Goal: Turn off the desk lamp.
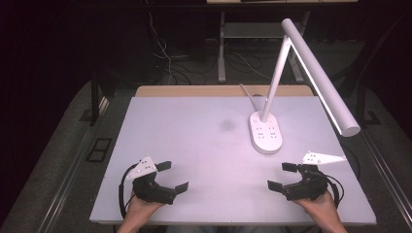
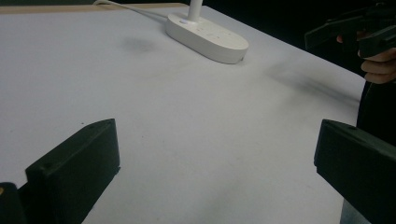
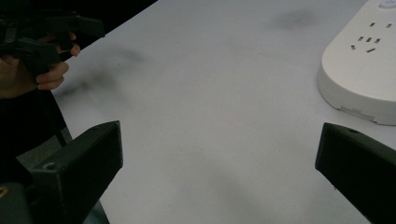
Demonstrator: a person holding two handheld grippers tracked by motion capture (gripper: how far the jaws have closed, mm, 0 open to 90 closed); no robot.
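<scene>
- Nearest the high camera, two forearms come in over the near edge of the table (image 1: pixel 209 145), a broad pale sheet that takes up most of the room between the dark floor and the cables at the back. A faint dark smudge (image 1: pixel 227 125) marks it near the middle.
- Next in size is the desk lamp (image 1: pixel 291 82), standing at the far right of the table: a white stem rises from the base and its long tubular head slants down toward the right edge, probably angled so as to light the working area.
- Its oval base (image 1: pixel 265 132) lies flat, well apart from both grippers, and doubles as a power strip with socket slots on top; a white cord runs off the back edge. From the right gripper view the base (image 3: pixel 362 70) sits just beyond the right-hand jaw, so I judge it the thing closest to being worked on.
- Both tools rest low by the near edge, jaws pointing inward, looking like a ready stance rather than a reach.
- Left gripper (image 1: pixel 167 177): jaws spread wide, nothing between them but bare table.
- Right gripper (image 1: pixel 284 175): likewise released, jaws wide and empty.
- I can read no brand, label or writing anywhere; the base's markings are too small.
</scene>
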